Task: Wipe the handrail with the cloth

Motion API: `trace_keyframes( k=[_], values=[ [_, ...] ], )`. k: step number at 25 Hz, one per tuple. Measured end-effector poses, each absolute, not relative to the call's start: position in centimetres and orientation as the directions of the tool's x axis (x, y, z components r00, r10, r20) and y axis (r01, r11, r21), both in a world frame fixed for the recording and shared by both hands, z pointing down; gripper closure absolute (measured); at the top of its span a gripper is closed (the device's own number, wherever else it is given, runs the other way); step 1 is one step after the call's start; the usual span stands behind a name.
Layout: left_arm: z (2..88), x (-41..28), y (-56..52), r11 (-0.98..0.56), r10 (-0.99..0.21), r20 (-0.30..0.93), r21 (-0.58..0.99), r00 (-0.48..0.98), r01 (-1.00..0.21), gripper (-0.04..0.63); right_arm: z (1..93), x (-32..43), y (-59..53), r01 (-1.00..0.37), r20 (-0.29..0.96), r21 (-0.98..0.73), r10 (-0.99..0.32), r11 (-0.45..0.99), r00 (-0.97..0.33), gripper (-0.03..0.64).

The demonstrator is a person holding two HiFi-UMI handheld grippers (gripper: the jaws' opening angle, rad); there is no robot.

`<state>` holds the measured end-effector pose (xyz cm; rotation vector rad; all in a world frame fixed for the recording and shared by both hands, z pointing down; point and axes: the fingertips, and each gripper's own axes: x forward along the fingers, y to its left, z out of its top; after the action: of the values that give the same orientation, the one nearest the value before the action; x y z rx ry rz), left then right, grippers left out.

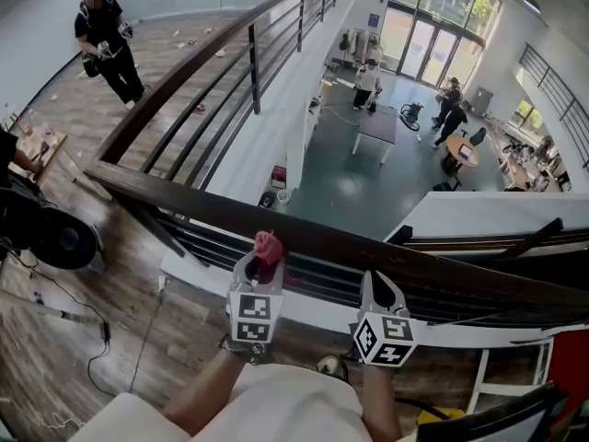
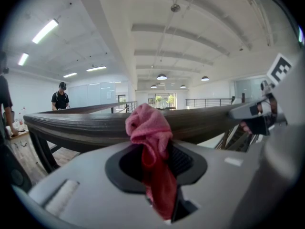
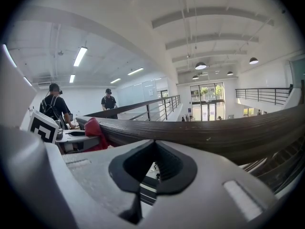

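Closest to the person, the left gripper (image 1: 266, 260) is clamped on a bunched pink cloth (image 2: 150, 128), the wad poking out above its jaws at the near edge of the dark wooden handrail (image 1: 368, 247). Beside it the right gripper (image 3: 155, 143) is closed with nothing between its jaws, just short of the same rail. Beyond the rail lies an open drop to a lower floor (image 1: 354, 187) where people (image 1: 366, 83) stand. If rubbing drags the cloth loose, it could fall over the edge; a bunched wad may also wipe unevenly.
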<state>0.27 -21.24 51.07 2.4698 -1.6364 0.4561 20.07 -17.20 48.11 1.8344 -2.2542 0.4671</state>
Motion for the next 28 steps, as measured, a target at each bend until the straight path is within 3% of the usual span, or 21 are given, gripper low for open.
trace_keyframes(
  k=[28],
  values=[
    [51.3,3.7,-20.2,-0.395,-0.874,0.332,-0.057,0.356,-0.917,0.471,47.9,21.6,-15.6,-0.964,0.328,-0.138,-0.908,0.227,-0.261,0.614]
  ],
)
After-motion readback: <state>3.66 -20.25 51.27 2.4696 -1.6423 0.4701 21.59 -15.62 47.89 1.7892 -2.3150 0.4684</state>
